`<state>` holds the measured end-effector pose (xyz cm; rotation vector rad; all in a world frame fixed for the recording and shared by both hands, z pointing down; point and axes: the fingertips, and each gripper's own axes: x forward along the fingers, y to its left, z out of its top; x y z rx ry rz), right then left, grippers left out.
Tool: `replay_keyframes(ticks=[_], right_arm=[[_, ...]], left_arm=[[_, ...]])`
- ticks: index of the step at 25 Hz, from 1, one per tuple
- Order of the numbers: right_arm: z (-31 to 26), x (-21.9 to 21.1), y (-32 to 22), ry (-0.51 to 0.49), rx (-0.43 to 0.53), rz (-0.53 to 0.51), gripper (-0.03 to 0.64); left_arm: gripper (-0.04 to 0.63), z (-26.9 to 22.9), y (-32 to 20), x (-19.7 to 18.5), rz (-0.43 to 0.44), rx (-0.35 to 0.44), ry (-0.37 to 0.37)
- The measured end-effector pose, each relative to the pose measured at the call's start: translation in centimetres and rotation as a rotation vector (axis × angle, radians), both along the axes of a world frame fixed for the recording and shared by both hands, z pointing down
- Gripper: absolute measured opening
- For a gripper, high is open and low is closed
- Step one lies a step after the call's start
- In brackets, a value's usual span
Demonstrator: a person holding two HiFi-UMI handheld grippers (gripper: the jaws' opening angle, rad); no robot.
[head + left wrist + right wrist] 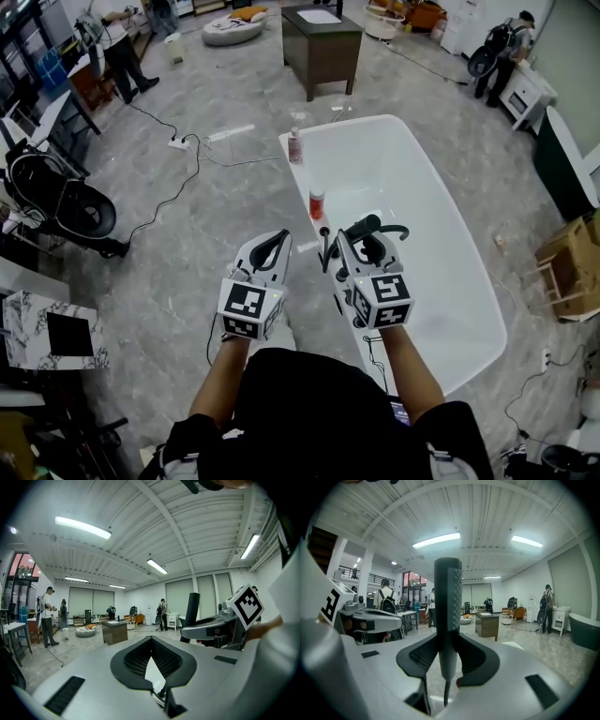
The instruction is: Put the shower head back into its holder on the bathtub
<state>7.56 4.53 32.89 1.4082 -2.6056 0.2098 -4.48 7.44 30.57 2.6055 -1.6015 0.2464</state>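
The white bathtub (441,281) lies ahead and to my right. My right gripper (362,231) (448,638) is shut on the shower head (448,603), a dark grey textured handle standing upright between the jaws, over the tub's near left rim. A black fitting (324,246) stands on that rim just left of it. My left gripper (278,235) (151,638) is shut and holds nothing, beside the right one, over the floor. In the left gripper view the shower head (192,612) rises out of the right gripper.
A pink bottle (294,146) and a red bottle (317,202) stand on the tub's left rim. A dark vanity cabinet (321,45) is beyond the tub. Cables and a power strip (178,142) lie on the floor at left. Cardboard boxes (572,267) sit at right. People stand far off.
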Motion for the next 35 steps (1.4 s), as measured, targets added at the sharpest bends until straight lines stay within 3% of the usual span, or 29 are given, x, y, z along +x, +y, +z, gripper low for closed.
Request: replay_keyframes(ticks=[4,20,29,35], right_arm=[[-0.5,-1.2,-2.4,-0.002,-0.001,0.024,0.141],[-2.2,-6.7,-10.8,0.005,0.005,0.137,0.141],[-1.5,-10.4,-12.4,0.064,-0.002,0.160,0.141],[-1.2,-10.6,-13.1,0.089,-0.013,0.169,0.143]], left_arm=[[0.014,0.0,-2.7,-1.5,0.022,-0.030,0.050],[0.014,-1.0,-11.8,-7.6,0.127,-0.040,0.034],[0.014,-0.5,-13.7,-11.0,0.150,-0.043,0.054],[0.014,-0.3,-14.5,-11.4,0.156,-0.042,0.073]])
